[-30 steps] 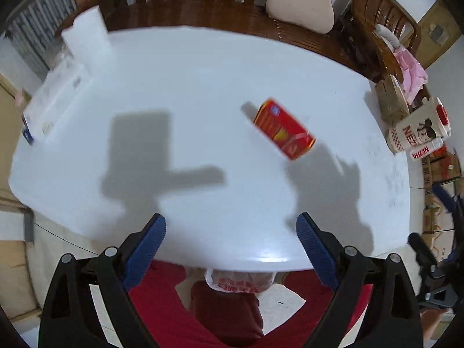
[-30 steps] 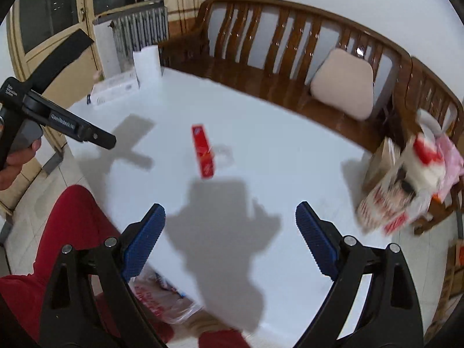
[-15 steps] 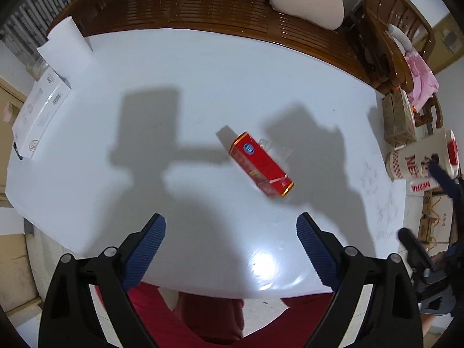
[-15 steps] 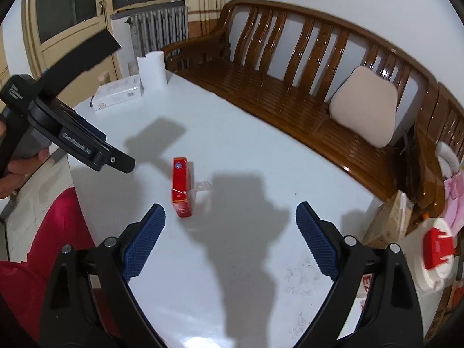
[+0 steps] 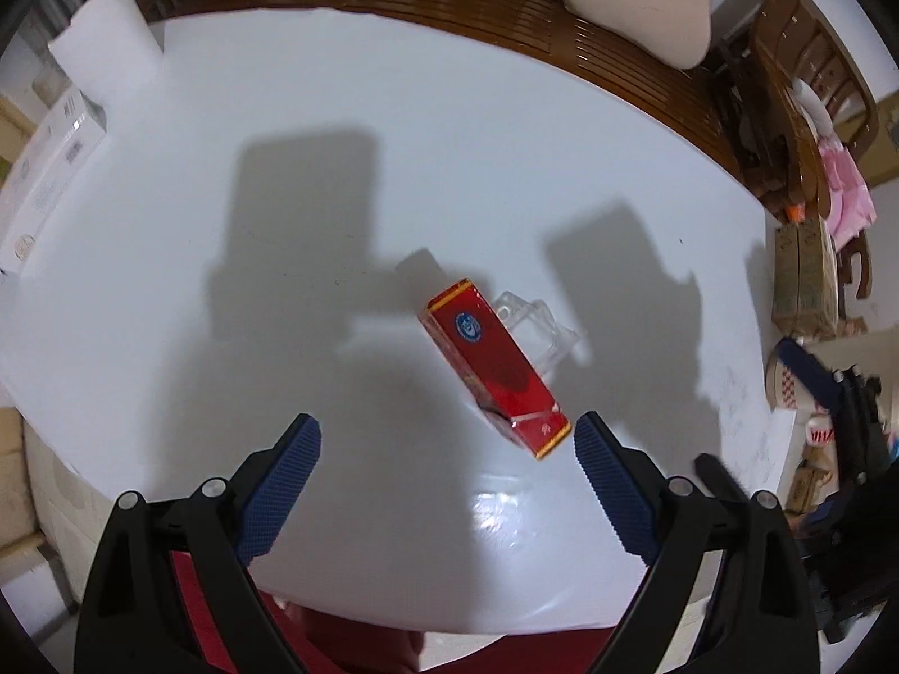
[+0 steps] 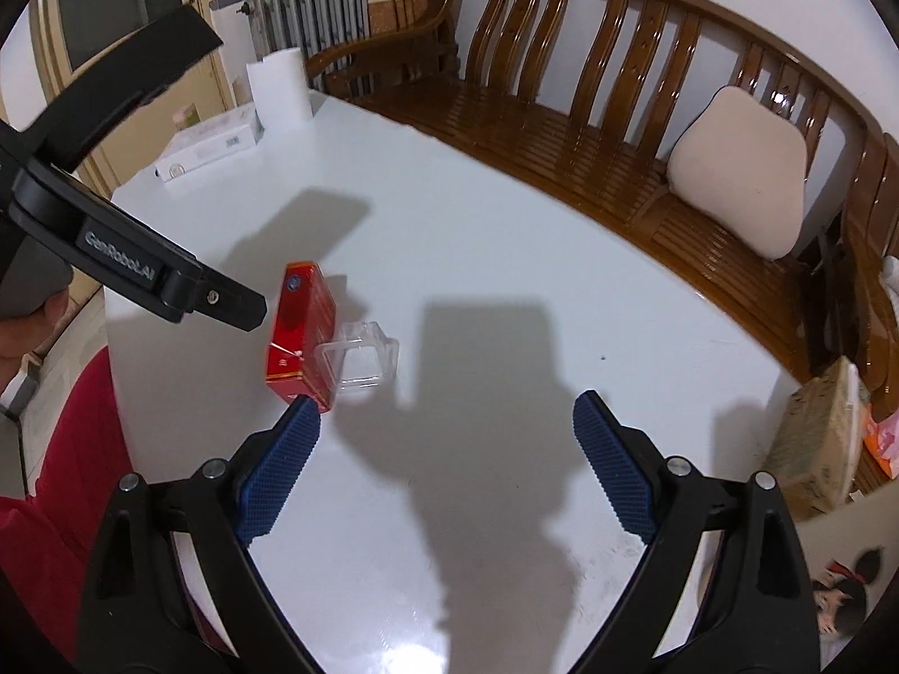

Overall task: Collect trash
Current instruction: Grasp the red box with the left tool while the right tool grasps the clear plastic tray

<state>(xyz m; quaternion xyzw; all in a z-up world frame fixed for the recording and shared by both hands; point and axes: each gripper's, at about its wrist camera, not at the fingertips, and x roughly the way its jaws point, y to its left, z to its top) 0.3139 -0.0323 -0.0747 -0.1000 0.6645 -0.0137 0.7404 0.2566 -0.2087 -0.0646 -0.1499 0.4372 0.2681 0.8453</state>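
Above table (image 5: 449, 140), left gripper (image 5: 446, 435) spread, red box (image 5: 494, 359) near

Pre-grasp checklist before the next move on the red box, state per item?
1. Left claw open: ok.
2. Right claw open: ok.
3. Red box centred between the left claw's fingers: not ok, it sits near the right finger.
4. Clear wrapper apart from the box: not ok, it rests against it.
5. Table around the box free of other items: ok.
6. Trash bag within reach: cannot tell.
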